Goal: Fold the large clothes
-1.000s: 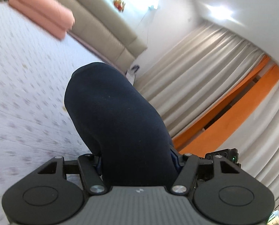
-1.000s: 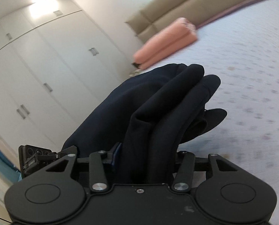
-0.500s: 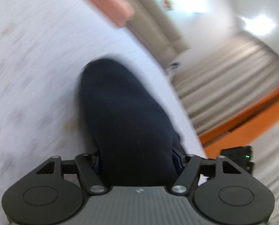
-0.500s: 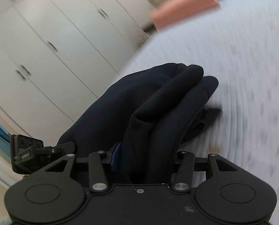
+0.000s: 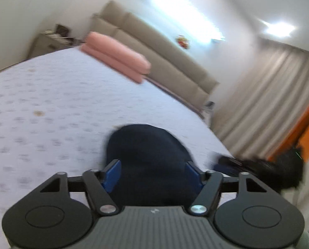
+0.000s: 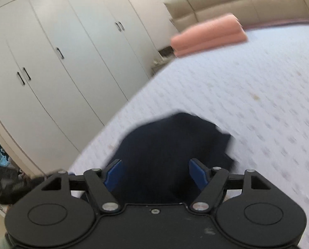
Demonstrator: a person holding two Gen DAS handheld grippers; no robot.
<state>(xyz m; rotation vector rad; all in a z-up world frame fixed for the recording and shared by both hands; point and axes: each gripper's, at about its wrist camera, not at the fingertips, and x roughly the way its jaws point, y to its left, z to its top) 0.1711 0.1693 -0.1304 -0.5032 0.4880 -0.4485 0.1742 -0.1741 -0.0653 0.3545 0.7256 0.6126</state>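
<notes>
1. Across both wrist views, a wide bed (image 5: 50, 103) with a pale, faintly patterned cover fills most of the scene.
2. Behind the bed on the right wrist's side stands a tall white wardrobe (image 6: 50, 51) with dark handles, and a beige padded headboard (image 5: 154, 47) runs along the far edge of the bed.
3. Pleated beige curtains (image 5: 264, 95) with an orange strip beside them hang at the right of the left wrist view.
4. Near the headboard, a folded pink blanket (image 5: 117, 56) lies on the cover, well apart from both grippers.
5. On the near part of the bed lies the dark navy garment (image 5: 148, 157), bunched in a rounded heap in front of each camera; motion blur softens its edges.
6. At the bottom of the left wrist view, the left gripper (image 5: 153, 172) has the cloth between its blue pads (image 5: 113, 174); its jaws are closing, yet both pad faces show clear of the fabric, so no grip is seen.
7. At the bottom of the right wrist view, the right gripper (image 6: 155, 172) stands wide with its jaws opening; the navy cloth sits between its blue pads (image 6: 198, 172), and the pads do not press on it.
</notes>
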